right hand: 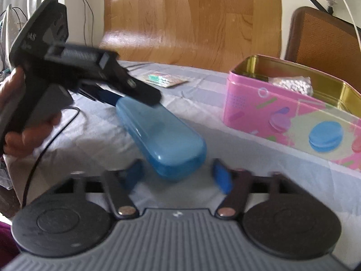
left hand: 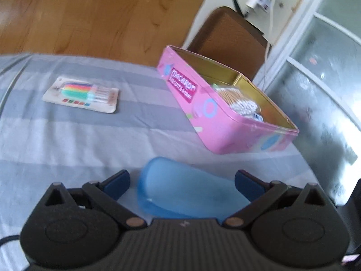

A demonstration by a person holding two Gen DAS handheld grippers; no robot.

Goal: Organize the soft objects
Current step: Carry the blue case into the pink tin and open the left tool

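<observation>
A translucent blue oblong case [left hand: 173, 187] lies on the grey striped bed sheet [left hand: 67, 140]. My left gripper [left hand: 182, 184] is open, and its blue-padded fingers [left hand: 117, 184] straddle one end of the case with a gap on the left side. In the right wrist view a hand [right hand: 13, 113] holds that left gripper [right hand: 128, 99] over the case's far end. My right gripper [right hand: 178, 176] is open around the near end of the case [right hand: 167, 135]; its pads [right hand: 222, 178] stand just clear of the sides. An open pink macaron tin [left hand: 225, 122] holds cotton swabs [left hand: 239, 103].
A flat card packet with rainbow-coloured items [left hand: 82, 94] lies on the sheet to the left. A brown chair [left hand: 227, 38] stands behind the tin [right hand: 282, 117], and a frosted glass cabinet [left hand: 320, 72] stands at the right. A black cable [right hand: 38, 158] trails over the sheet. Wooden boards form the background.
</observation>
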